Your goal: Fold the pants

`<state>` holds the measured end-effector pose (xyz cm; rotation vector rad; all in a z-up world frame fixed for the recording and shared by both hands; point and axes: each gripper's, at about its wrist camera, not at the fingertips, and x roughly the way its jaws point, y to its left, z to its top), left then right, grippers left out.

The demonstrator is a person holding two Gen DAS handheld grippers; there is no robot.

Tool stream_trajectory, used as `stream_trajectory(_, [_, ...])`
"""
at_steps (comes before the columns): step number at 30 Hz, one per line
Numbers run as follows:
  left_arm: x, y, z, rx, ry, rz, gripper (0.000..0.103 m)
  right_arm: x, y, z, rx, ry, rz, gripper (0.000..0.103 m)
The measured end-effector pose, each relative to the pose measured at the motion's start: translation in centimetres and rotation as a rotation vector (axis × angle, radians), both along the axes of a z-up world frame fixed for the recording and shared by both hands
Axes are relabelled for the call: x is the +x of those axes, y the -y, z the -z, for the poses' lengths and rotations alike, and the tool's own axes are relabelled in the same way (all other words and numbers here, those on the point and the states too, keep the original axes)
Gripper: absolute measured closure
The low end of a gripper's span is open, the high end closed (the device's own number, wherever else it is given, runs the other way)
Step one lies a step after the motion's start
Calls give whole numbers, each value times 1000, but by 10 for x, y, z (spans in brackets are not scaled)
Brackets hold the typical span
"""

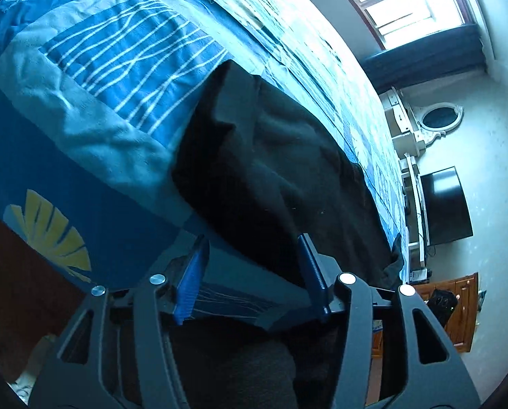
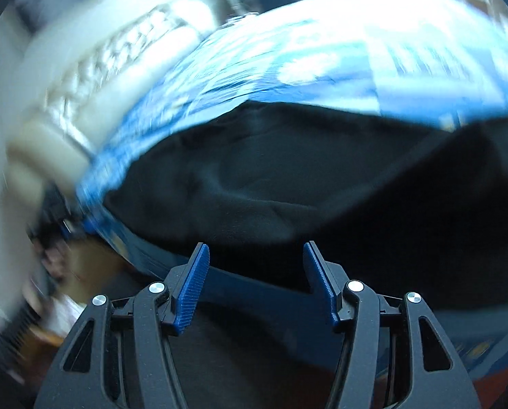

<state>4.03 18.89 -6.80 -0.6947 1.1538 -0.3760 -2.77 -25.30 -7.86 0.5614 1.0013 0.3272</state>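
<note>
My left gripper (image 1: 252, 255) is nearest, its blue pads apart with nothing pinched; the near edge of the black pants (image 1: 271, 170) lies just beyond and partly between them. My right gripper (image 2: 255, 262) also stands with jaws apart and empty, over the same dark cloth (image 2: 254, 177). The pants lie on the blue patterned bedspread (image 1: 100, 78), close to its near edge. That view is smeared, so I can't say which end I face. I judge I'm between folds: next, both jaws must close on an edge and carry it over. Beyond the bedspread, a window (image 1: 411, 3).
</note>
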Motion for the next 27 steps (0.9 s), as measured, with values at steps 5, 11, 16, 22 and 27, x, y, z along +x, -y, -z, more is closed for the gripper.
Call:
stream_trajectory(5, [4,16,2,-1,-19,-8,49,-3,10,21,264,-98,93,46])
stream_trajectory(11, [15,27,-6,20,1,-16,48,8,-7,24,342,-111,96,46])
stream_trajectory(16, [25,36,-7,98,15,-28,59,27,-21,30,238,-134,111,67])
stream_trajectory(22, [26,42,-12,253,59,-31,93,19,-21,2,91,-23,101,93])
stream_trajectory(27, [21,28,13,189,22,-37,93,14,-10,28,90,-82,98,94])
